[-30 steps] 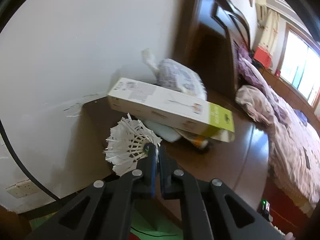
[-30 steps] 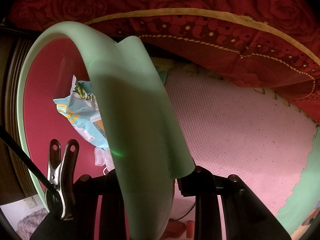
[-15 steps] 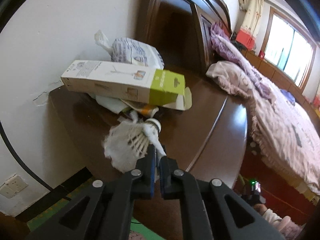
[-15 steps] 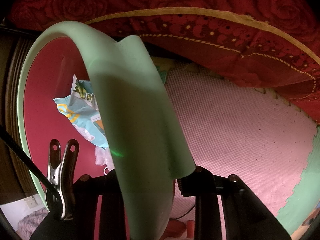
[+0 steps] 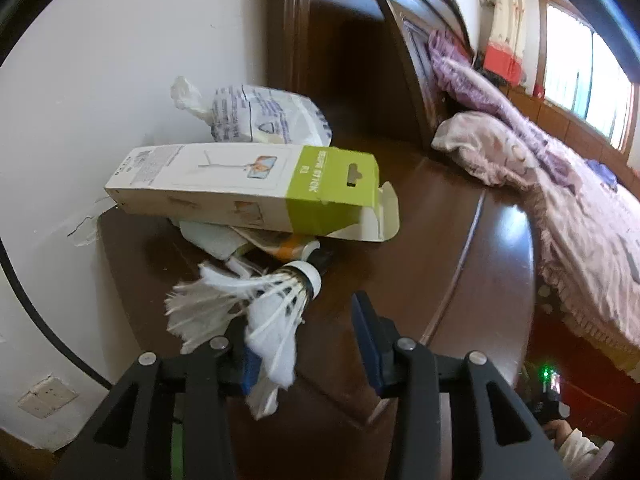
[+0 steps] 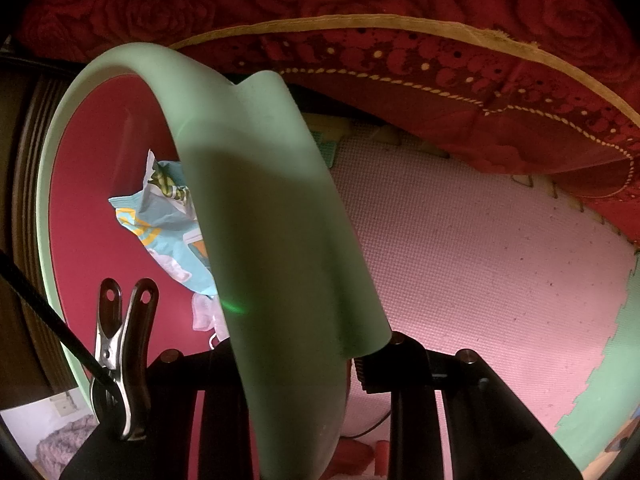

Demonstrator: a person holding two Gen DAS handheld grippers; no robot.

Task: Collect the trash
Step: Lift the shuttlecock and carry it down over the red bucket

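Note:
A white feather shuttlecock (image 5: 256, 308) lies on its side between the fingers of my left gripper (image 5: 304, 344), cork end to the right, above the dark wooden nightstand (image 5: 420, 248). The jaws are opening; the right pad stands apart from the shuttlecock and its feathers only brush the left finger. In the right wrist view my right gripper (image 6: 296, 360) is shut on the pale green rim flap (image 6: 272, 216) of a trash bin with a red inside (image 6: 92, 184). A crumpled blue wrapper (image 6: 168, 224) and a pale scrap lie in the bin.
On the nightstand lie a white-and-green cardboard box (image 5: 248, 192), a knotted plastic bag (image 5: 260, 116) and an orange tube (image 5: 292, 250) under the box. A wall, a dark headboard (image 5: 360, 60) and a bed (image 5: 560, 200) surround it. Beside the bin: a metal clip (image 6: 120, 356), a pink mat (image 6: 480, 260), a red bedcover.
The left gripper's jaws have parted and let go of the shuttlecock, which now lies tipped with its cork to the right. The left view has swung closer to the nightstand. The right gripper is unchanged.

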